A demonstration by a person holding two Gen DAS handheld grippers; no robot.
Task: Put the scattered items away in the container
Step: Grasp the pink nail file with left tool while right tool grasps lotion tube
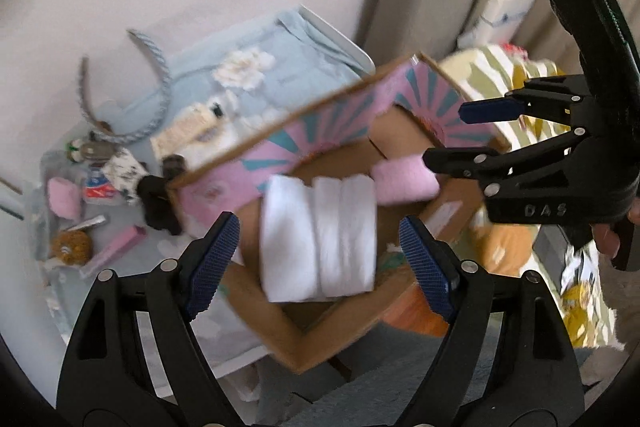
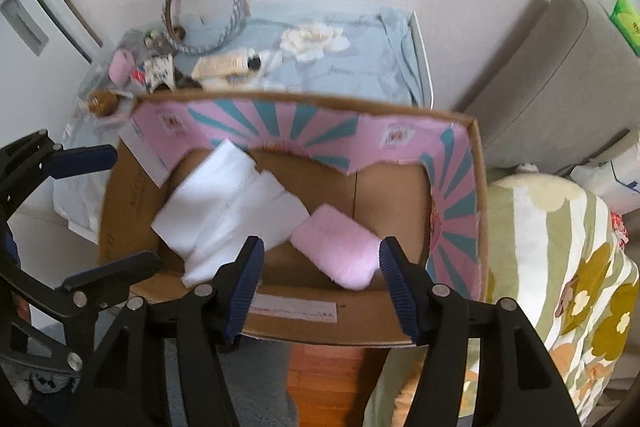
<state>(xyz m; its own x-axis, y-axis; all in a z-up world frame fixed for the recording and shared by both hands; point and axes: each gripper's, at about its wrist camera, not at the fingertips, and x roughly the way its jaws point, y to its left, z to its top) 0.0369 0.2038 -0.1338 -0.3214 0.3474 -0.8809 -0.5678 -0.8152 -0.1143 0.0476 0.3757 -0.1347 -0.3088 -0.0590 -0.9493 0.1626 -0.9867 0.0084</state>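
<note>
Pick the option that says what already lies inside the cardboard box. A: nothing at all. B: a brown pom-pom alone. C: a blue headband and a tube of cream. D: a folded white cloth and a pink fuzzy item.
D: the right wrist view shows the folded white cloth and the pink fuzzy item lying on the floor of the cardboard box, while the headband sits outside it on the blue surface.

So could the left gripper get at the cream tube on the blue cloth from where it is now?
Probably not directly. The left gripper is open over the cardboard box, and the box's raised pink wall stands between it and the cream tube; it would have to go over.
</note>
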